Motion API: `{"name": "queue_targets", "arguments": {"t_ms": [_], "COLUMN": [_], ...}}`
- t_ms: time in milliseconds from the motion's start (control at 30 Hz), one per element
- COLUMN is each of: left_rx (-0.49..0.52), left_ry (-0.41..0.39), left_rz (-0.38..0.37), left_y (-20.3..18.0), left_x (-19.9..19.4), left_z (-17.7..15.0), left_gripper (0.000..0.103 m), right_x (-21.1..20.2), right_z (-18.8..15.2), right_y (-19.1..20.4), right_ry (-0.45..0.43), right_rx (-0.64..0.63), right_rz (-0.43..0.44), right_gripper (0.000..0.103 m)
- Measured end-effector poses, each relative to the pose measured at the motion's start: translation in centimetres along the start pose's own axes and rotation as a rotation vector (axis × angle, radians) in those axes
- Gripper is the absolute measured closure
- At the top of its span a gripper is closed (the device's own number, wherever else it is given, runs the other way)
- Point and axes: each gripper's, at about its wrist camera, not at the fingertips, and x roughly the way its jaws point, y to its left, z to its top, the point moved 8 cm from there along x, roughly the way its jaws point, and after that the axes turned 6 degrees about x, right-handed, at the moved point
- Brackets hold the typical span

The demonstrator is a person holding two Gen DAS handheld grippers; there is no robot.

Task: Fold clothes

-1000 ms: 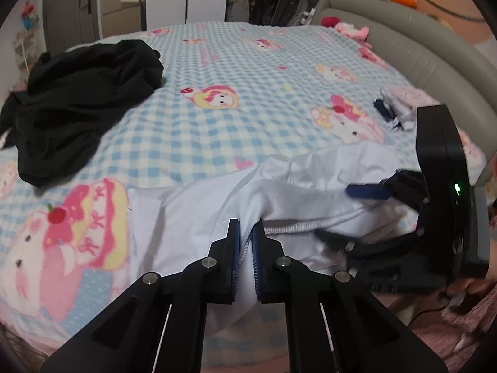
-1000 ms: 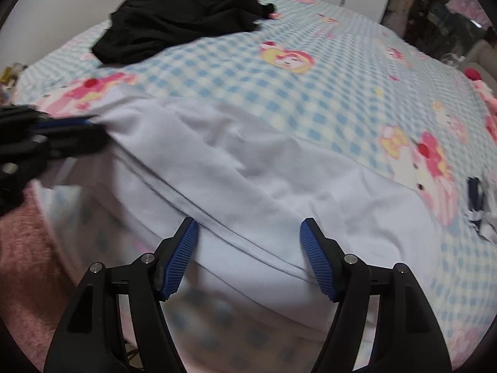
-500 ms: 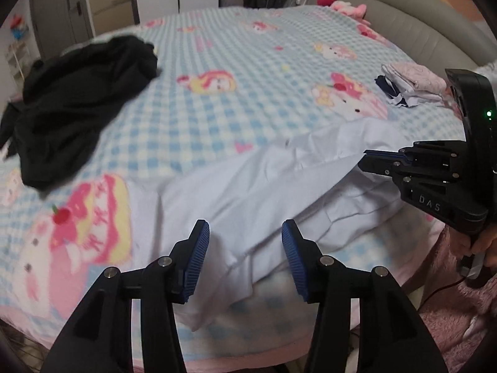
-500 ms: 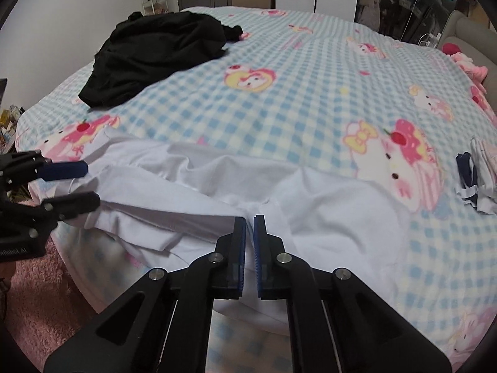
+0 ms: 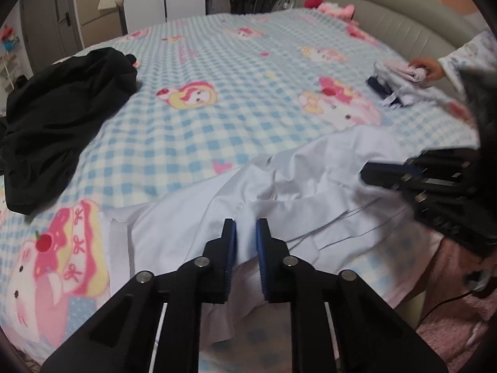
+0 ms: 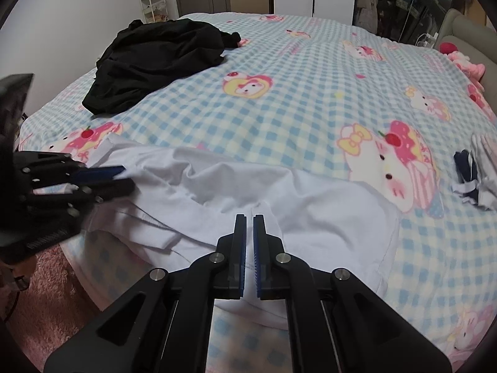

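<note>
A crumpled white garment (image 5: 313, 186) lies along the near edge of the bed and also shows in the right wrist view (image 6: 310, 205). My left gripper (image 5: 246, 227) has its jaws nearly closed, pinching a fold of the white cloth between the blue pads. My right gripper (image 6: 249, 222) is shut on a fold of the same garment further right. Each gripper shows in the other's view, the left (image 6: 102, 177) and the right (image 5: 391, 171).
A black garment (image 5: 59, 115) is heaped at the far left of the bed (image 5: 248, 71). A small folded pile (image 5: 400, 84) lies at the right, with a child's hand (image 5: 422, 66) on it. Pink rug (image 6: 40, 295) lies below the bed edge.
The left gripper was shut on the cloth, opened, and has closed again on a fold. The right gripper went from open to shut on the cloth and stays shut.
</note>
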Motion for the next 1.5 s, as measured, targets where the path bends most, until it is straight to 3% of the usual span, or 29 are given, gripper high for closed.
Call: {"name": "queue_targets", "arguments": {"t_ms": [67, 167, 200, 233, 267, 300, 333, 367, 400, 433, 467, 533, 933, 1200, 1267, 1300, 1367, 1400, 1467, 1500], "left_rx": [0.015, 0.038, 0.049, 0.062, 0.069, 0.074, 0.080, 0.088, 0.093, 0.091, 0.086, 0.083, 0.093, -0.007, -0.021, -0.027, -0.031, -0.033, -0.030, -0.028], "left_ry": [-0.012, 0.036, 0.057, 0.080, 0.090, 0.095, 0.095, 0.093, 0.080, 0.058, 0.035, 0.004, -0.044, 0.055, 0.050, 0.045, -0.002, -0.028, -0.060, -0.075], "left_rz": [0.004, 0.000, 0.004, -0.005, -0.004, 0.003, 0.021, 0.050, 0.071, 0.076, 0.076, 0.072, -0.002, -0.062, -0.062, -0.061, -0.047, -0.039, -0.026, -0.020], "left_y": [0.1, 0.0, -0.1, -0.4, -0.6, -0.8, -0.9, -0.8, -0.8, -0.8, -0.7, -0.4, -1.2, -0.6, -0.6, -0.6, -0.2, 0.0, 0.4, 0.6], "left_x": [-0.4, 0.5, 1.0, 1.6, 2.0, 2.4, 2.6, 2.5, 2.2, 1.6, 0.9, -0.1, -2.8, -0.2, -0.5, -0.7, -1.5, -1.9, -2.1, -2.1], "left_z": [0.0, -0.6, -0.9, -1.3, -1.6, -1.8, -1.8, -1.8, -1.6, -1.3, -1.0, -0.4, 0.3, -3.7, -3.9, -4.0, -3.1, -2.6, -1.2, -0.5], "left_gripper": [0.089, 0.082, 0.067, 0.056, 0.049, 0.051, 0.065, 0.073, 0.078, 0.082, 0.085, 0.089, 0.093, 0.093, 0.093, 0.090, 0.070, 0.048, 0.043, 0.043], "right_x": [0.6, 1.4, 1.7, 2.4, 3.1, 3.8, 4.5, 4.8, 5.1, 4.8, 4.2, 3.2, -0.5, -0.5, -0.4, -0.3, -0.5, -0.8, -1.7, -1.9], "right_z": [-0.4, -0.9, -1.1, -1.5, -1.9, -2.1, -2.4, -2.5, -2.6, -2.4, -2.1, -1.6, -0.3, -3.1, -4.1, -4.6, -4.8, -4.7, -3.5, -2.8], "right_y": [0.6, 1.4, 1.7, 2.2, 2.7, 2.9, 3.1, 3.2, 3.2, 3.2, 3.1, 2.8, 2.0, 0.9, 0.7, 0.7, 0.5, 0.4, 0.7, 0.9], "right_ry": [0.018, 0.046, 0.055, 0.075, 0.094, 0.096, 0.098, 0.105, 0.110, 0.105, 0.084, 0.058, -0.007, 0.040, 0.058, 0.074, 0.071, 0.061, 0.014, -0.015], "right_rx": [-0.027, -0.067, -0.081, -0.108, -0.134, -0.154, -0.172, -0.177, -0.181, -0.157, -0.130, -0.106, -0.071, -0.007, -0.014, -0.031, -0.049, -0.056, -0.095, -0.109], "right_rz": [0.006, 0.014, 0.016, 0.010, 0.003, -0.012, -0.026, -0.030, -0.032, -0.014, 0.002, 0.015, 0.056, 0.080, 0.072, 0.066, 0.038, 0.024, -0.003, -0.017], "right_gripper": [0.100, 0.099, 0.088, 0.064, 0.048, 0.032, 0.036, 0.043, 0.071, 0.084, 0.084, 0.098, 0.102, 0.102, 0.102, 0.102, 0.102, 0.101, 0.090, 0.073]}}
